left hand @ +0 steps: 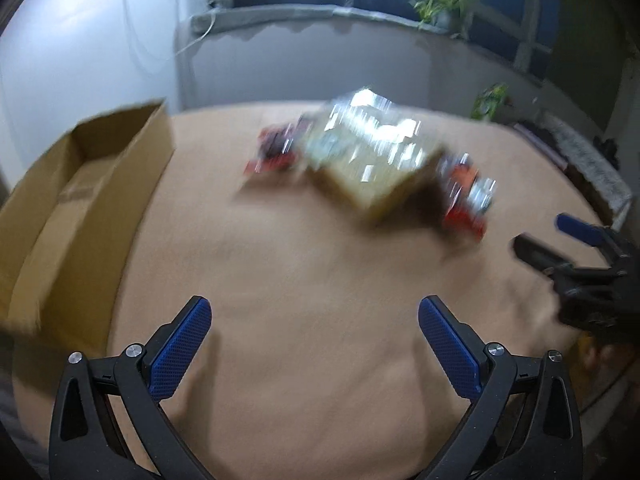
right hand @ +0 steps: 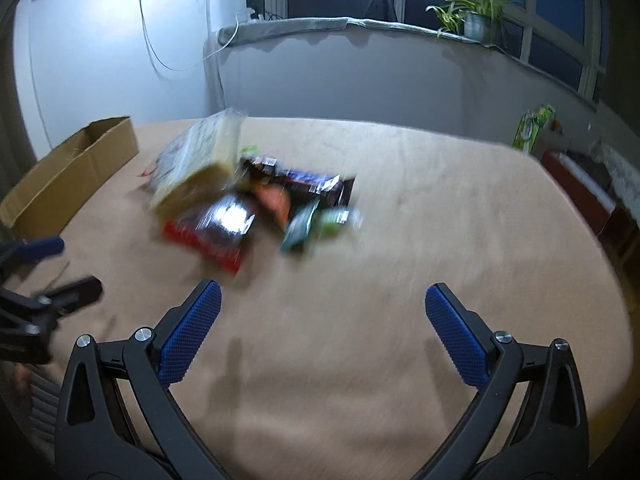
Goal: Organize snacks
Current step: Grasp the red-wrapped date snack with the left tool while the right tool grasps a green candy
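Left gripper point(left hand: 315, 312): black frame, blue ribbed fingers point(left hand: 182, 350) spread wide, nothing between them; hovers over bare cloth at the near edge.
Right gripper point(right hand: 323, 296): same build, fingers point(right hand: 456, 338) just as wide apart, also empty; seen in the left view at the right margin point(left hand: 560, 240).
Worktop point(left hand: 300, 272): round, under a tan cloth, mostly bare.
Snack pile point(right hand: 248, 196): mid-worktop, well ahead of both grippers; heavy motion blur.
Large pale clear-wrapped snack bag point(left hand: 372, 152): sits on top of the pile, leaning.
Red flat packet point(right hand: 212, 232): nearest edge of the pile, partly under the big bag.
Dark packet with orange patch point(right hand: 296, 188): behind it, overlapping.
Green-teal small packet point(right hand: 308, 222): right side of the pile.
Open brown cardboard box point(left hand: 80, 184): left edge of the worktop, apart from the pile; the visible interior looks empty, far end hidden.
Progress: judged at or near the start; no snack seen in the box, every visible packet left to sort.
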A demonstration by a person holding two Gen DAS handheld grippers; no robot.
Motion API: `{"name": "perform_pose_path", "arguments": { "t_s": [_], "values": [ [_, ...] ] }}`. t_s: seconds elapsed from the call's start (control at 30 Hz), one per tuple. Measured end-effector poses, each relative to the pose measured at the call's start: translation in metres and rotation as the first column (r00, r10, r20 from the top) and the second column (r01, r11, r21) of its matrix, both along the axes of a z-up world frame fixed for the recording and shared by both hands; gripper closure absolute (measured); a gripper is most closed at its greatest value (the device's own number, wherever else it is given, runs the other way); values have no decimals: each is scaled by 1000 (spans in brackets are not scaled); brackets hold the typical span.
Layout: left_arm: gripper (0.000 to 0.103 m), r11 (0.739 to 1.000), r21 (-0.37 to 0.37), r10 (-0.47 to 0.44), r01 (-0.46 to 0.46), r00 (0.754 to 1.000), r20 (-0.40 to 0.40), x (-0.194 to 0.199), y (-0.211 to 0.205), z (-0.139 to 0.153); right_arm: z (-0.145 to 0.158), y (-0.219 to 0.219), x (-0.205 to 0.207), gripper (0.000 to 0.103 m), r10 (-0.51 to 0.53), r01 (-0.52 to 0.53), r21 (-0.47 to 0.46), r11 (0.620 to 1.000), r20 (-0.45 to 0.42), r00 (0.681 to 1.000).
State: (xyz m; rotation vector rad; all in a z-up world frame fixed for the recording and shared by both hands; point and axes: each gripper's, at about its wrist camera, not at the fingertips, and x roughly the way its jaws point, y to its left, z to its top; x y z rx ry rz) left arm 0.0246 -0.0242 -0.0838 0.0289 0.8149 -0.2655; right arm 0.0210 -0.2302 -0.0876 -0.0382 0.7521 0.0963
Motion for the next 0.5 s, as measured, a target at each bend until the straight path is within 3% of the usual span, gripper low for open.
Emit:
{"name": "perform_pose_path", "arguments": {
  "t_s": [0.13,0.27,0.37,0.5],
  "values": [
    [0,999,-44,-1,2,1000,8,41,-10,22,25,-1,28,0,55,-57,60,997,33,998],
    [1,996,-92,15,-20,999,-51,92,-11,11,40,6,60,0,125,-127,62,990,44,991],
    [1,987,-157,16,-31,996,-91,101,-5,5,39,10,74,9,154,-155,64,986,20,988],
    [1,986,-168,-14,-1,996,-87,90,-9,10,29,7,66,9,158,-157,60,986,-9,987]
  ]
}}
